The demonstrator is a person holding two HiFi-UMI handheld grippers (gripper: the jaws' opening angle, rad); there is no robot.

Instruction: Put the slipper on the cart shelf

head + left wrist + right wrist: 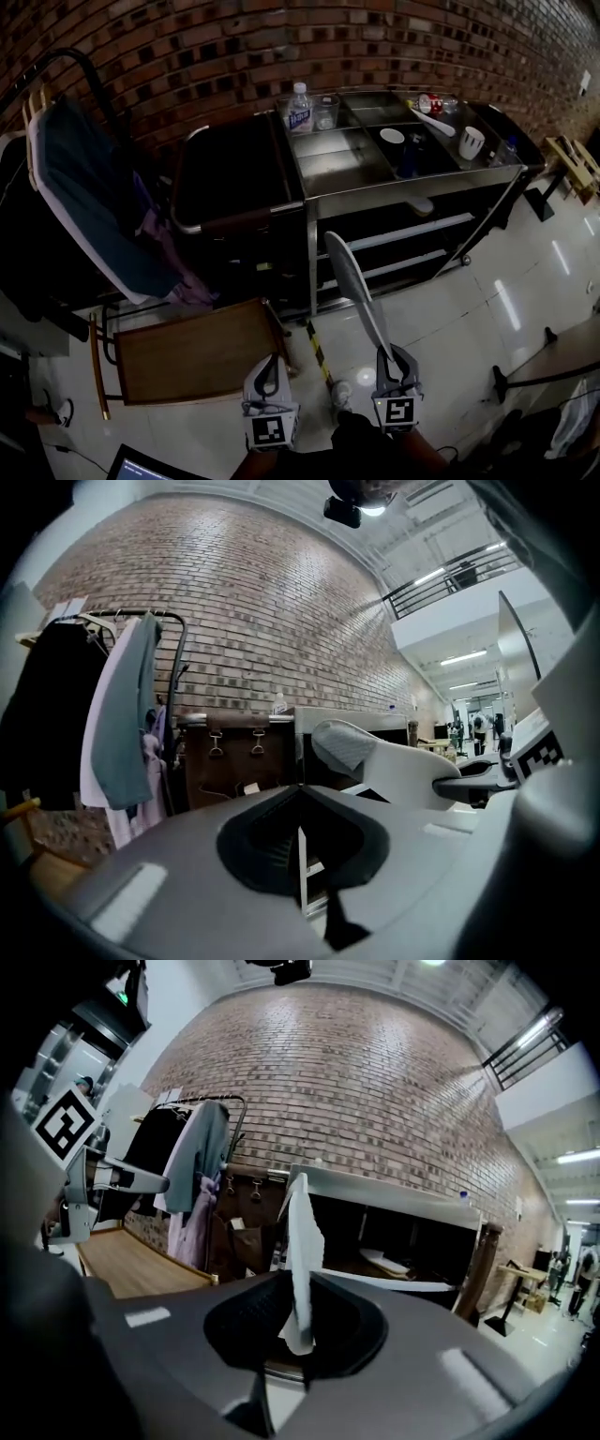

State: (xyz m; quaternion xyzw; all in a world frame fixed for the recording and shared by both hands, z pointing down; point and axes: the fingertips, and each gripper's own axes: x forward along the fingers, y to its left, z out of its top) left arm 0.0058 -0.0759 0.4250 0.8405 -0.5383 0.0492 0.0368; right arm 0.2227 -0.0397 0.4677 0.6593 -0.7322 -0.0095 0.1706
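A thin white slipper (355, 286) stands on edge, heel pinched in my right gripper (395, 364) and toe pointing at the steel cart (403, 184). In the right gripper view the slipper (302, 1251) rises from between the shut jaws of the right gripper (298, 1335), in front of the cart's open shelves (412, 1283). A second white slipper (385, 1262) lies on a shelf there. My left gripper (267, 377) hangs to the left, shut and empty; its own view shows the left gripper (300, 860) with the jaws together, and the held slipper (375, 757) off to the right.
A wooden table (197, 352) sits just left of my grippers. A clothes rack (84, 197) with hanging garments fills the left. On the cart's top are a water bottle (299, 108), a white cup (472, 142) and dishes. A dark bag cart (230, 169) adjoins it.
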